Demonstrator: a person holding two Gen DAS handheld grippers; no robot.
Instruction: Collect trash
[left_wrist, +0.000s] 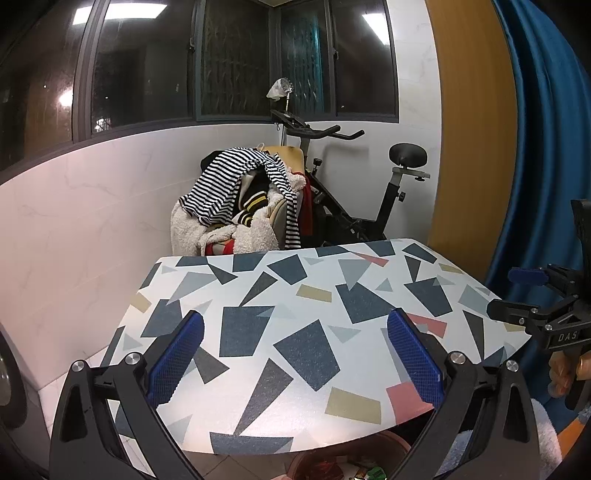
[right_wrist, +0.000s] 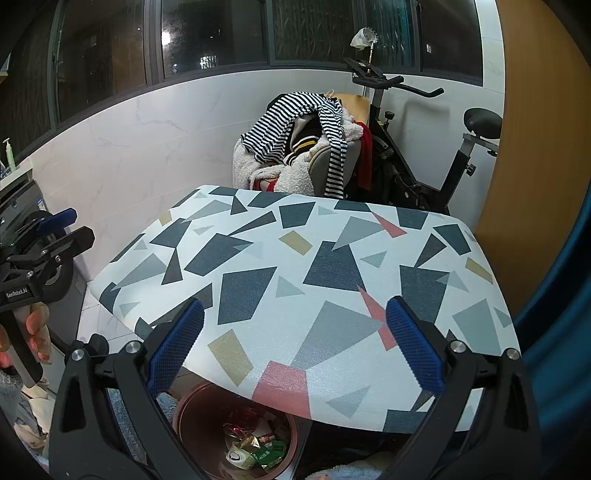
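Grippers: two; left gripper (left_wrist: 295, 354) and right gripper (right_wrist: 294, 345) both spread, empty.
Bin: one brown trash bin (right_wrist: 199, 406), upright, mouth up, below right gripper, under table (right_wrist: 258, 258) edge.
Trash: several wrappers (right_wrist: 255, 448) inside.

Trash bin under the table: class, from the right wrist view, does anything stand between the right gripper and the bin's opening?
Partly. The patterned table overhangs the far side of the trash bin; the near side lies open below the right gripper, whose fingers are empty.

matt speckled table top (right_wrist: 258, 295), glossy marbled wall tiles (right_wrist: 122, 147), fleecy cloth (left_wrist: 255, 232).
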